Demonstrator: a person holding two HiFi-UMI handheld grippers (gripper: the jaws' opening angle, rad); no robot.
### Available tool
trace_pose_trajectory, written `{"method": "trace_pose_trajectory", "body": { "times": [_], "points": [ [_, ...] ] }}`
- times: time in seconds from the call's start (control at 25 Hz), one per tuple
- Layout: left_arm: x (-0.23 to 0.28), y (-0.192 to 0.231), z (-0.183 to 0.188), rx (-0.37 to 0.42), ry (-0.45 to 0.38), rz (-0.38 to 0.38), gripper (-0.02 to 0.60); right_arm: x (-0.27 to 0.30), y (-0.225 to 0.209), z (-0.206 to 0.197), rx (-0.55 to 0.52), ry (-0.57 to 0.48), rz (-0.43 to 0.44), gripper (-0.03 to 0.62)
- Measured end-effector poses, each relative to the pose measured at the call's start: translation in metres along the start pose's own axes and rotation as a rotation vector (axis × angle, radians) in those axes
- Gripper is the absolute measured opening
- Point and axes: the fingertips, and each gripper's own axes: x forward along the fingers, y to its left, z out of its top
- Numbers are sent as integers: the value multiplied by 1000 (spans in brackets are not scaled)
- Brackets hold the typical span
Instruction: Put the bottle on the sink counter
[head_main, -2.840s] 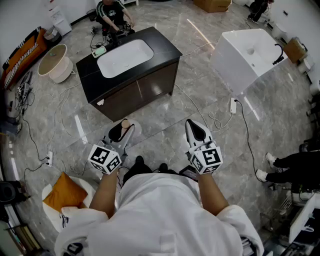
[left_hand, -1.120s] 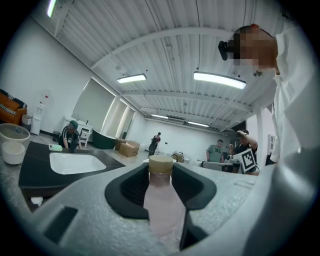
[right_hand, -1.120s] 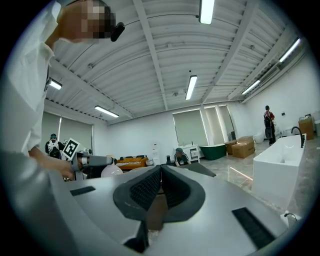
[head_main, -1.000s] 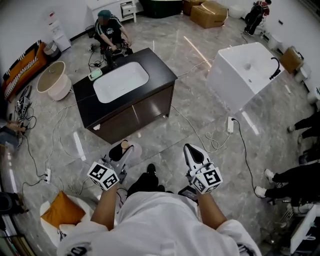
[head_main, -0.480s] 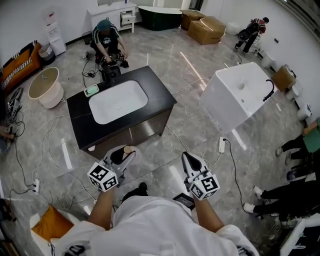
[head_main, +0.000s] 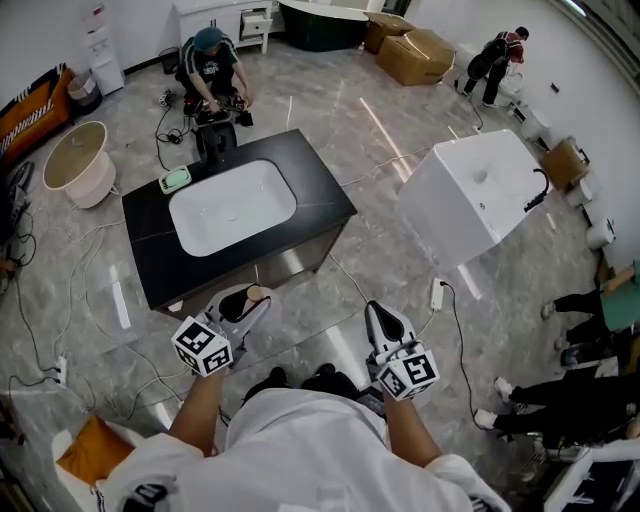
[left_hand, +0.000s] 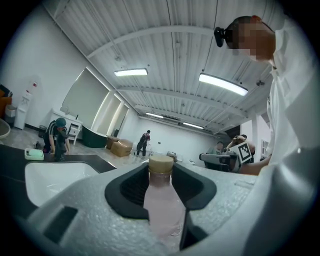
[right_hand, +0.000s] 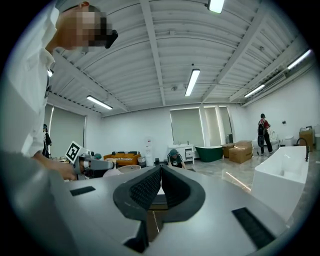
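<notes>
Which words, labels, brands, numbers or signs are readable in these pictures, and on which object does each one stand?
No readable text anywhere.
The bottle in the left gripper: no legible label.
The marker cubes on the left gripper and right gripper: square black-and-white patterns, no letters.
The cardboard boxes: any print is too small to read.

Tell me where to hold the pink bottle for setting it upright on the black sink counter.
Grip the bottle on its straight body, below the tan cap, from the side, one jaw on each flank: it stands upright and tapers toward the cap. The left gripper holds it this way.
</notes>
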Motion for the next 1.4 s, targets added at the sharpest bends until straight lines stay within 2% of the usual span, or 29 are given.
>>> {"method": "trace_pose_trajectory", "body": {
  "times": [0.16, 0.36, 0.6, 0.84, 1.04, 1.28, 1.4],
  "points": [
    [18, 20, -1, -5, 25, 10, 149, 20, -21, 5, 5, -19, -2, 15],
    [67, 32, 19, 11, 39, 26, 149, 46, -79, 8, 57, -30, -3, 15],
    [119, 69, 35, -55, 11, 87, 149, 91, -139, 15, 85, -58, 49, 15],
    [188, 93, 66, -16, -8, 149, 150, 120, -219, 35, 73, -78, 91, 15],
    [237, 110, 83, -3, -21, 208, 149, 142, -290, 34, 80, -67, 80, 15],
    [266, 133, 90, -5, -34, 280, 150, 175, -330, 31, 86, -64, 100, 15],
    [275, 150, 89, -11, -26, 306, 150, 195, -339, 27, 141, -59, 123, 15]
  ]
}}
